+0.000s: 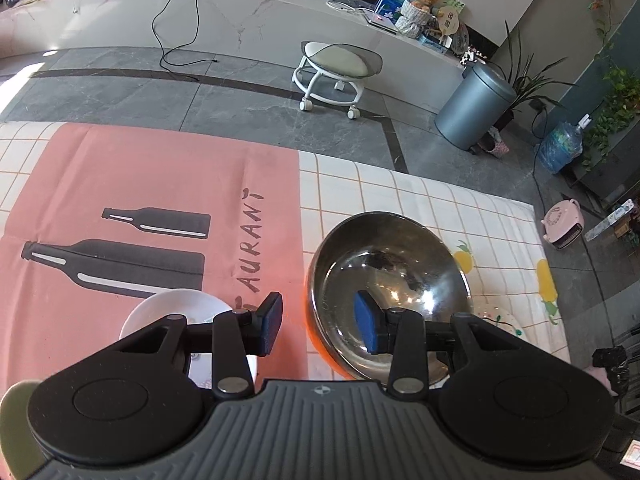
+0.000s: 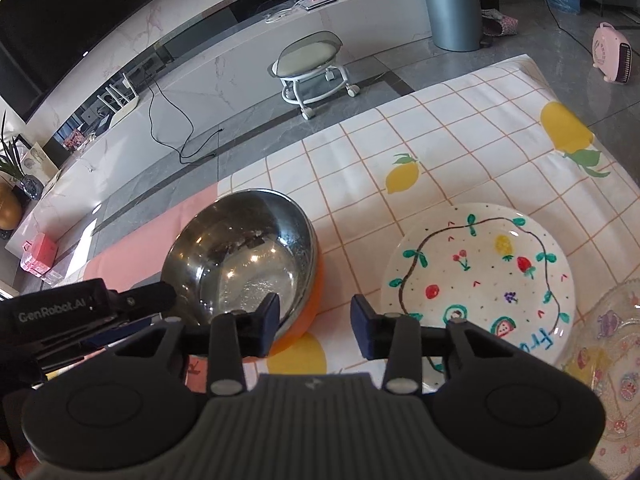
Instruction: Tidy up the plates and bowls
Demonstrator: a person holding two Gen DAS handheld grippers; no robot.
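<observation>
A steel bowl (image 1: 388,280) (image 2: 240,256) sits nested in an orange bowl (image 2: 308,320) on the tablecloth. My left gripper (image 1: 320,322) is open and straddles the steel bowl's left rim, with one blue pad (image 1: 366,326) inside and the other outside. My right gripper (image 2: 316,324) is open at the bowl's right rim, its left finger over the bowl and its right finger outside. Neither pair of pads presses on the rim. A small white bowl (image 1: 172,308) lies under the left gripper's left finger. A fruit-painted white plate (image 2: 480,276) lies right of the steel bowl.
A patterned glass plate (image 2: 616,360) lies at the far right, next to the painted plate. The checked and pink tablecloth (image 1: 160,184) ends at the table's far edge. Beyond it on the floor stand a rolling stool (image 1: 336,76), a grey bin (image 1: 472,108) and a pink heater (image 2: 612,56).
</observation>
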